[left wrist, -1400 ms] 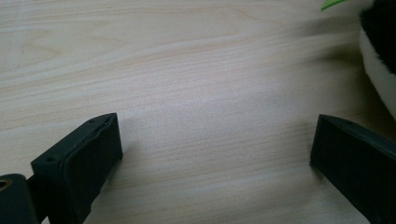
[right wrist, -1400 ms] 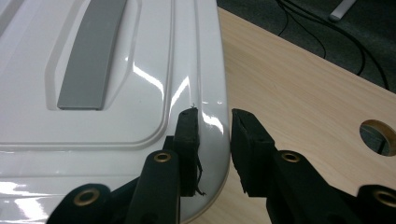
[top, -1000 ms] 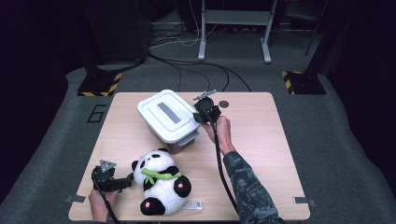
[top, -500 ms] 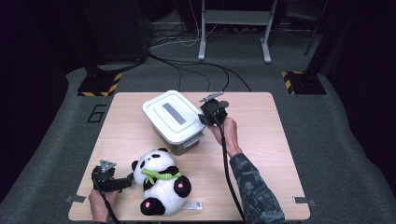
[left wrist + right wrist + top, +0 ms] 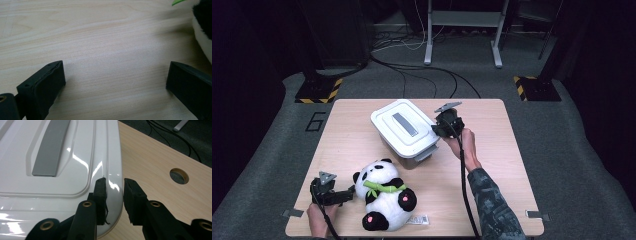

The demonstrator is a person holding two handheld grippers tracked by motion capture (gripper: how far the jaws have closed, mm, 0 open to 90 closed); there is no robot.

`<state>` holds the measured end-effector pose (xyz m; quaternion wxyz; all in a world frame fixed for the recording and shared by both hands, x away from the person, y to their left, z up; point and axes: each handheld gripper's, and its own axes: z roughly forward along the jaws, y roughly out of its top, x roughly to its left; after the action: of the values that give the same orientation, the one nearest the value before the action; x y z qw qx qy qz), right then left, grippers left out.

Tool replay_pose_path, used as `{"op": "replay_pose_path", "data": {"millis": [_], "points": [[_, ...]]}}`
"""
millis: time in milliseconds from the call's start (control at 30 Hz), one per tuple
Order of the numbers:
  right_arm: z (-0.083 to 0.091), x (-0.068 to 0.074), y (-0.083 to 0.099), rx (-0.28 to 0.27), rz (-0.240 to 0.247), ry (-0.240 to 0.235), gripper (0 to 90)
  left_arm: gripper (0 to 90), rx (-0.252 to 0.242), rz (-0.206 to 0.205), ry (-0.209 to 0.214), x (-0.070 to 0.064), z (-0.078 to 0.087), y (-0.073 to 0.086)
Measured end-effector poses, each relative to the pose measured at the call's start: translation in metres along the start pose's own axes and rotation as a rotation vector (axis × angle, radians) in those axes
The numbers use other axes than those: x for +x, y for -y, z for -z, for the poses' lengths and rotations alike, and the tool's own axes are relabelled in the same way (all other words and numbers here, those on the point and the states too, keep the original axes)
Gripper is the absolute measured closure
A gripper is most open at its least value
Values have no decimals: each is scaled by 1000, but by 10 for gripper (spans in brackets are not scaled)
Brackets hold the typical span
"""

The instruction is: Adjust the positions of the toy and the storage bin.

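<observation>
A white storage box (image 5: pixel 404 131) with a grey strip on its lid stands at the back middle of the wooden table (image 5: pixel 497 170). My right gripper (image 5: pixel 439 127) is at the box's right corner. In the right gripper view the jaws (image 5: pixel 114 182) are clamped on the rim of the lid (image 5: pixel 50 157), one on top and one outside. A plush panda (image 5: pixel 384 200) lies on its back at the front. My left gripper (image 5: pixel 346 194) rests on the table just left of the panda, open. Bare wood lies between its jaws (image 5: pixel 113 72), with the panda's fur (image 5: pixel 202 32) at the right edge.
A small white tag (image 5: pixel 418 219) lies by the panda's foot. The table has a round hole (image 5: pixel 178 175) near the box. Cables and a metal stand's feet (image 5: pixel 462 55) are on the floor behind. Both forearms come in from the front edge.
The right gripper and the white box have shifted together to the right and slightly toward the front. The left gripper and the panda have stayed put.
</observation>
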<state>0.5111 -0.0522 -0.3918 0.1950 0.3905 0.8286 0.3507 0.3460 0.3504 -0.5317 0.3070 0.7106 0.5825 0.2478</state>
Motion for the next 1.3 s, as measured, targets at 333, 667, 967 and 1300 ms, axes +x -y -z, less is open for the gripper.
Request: {"op": "replay_pose_path", "data": {"millis": [333, 667, 967, 1300], "points": [[11, -4, 10, -5, 6, 0, 721, 20, 0, 0, 0, 0, 0, 0], [23, -9, 21, -5, 2, -7, 724, 20, 1, 0, 0, 0, 0, 0], [34, -11, 31, -6, -21, 10, 725, 20, 1, 0, 0, 0, 0, 0], [45, -19, 42, -16, -27, 11, 726, 20, 1, 0, 0, 0, 0, 0]]}}
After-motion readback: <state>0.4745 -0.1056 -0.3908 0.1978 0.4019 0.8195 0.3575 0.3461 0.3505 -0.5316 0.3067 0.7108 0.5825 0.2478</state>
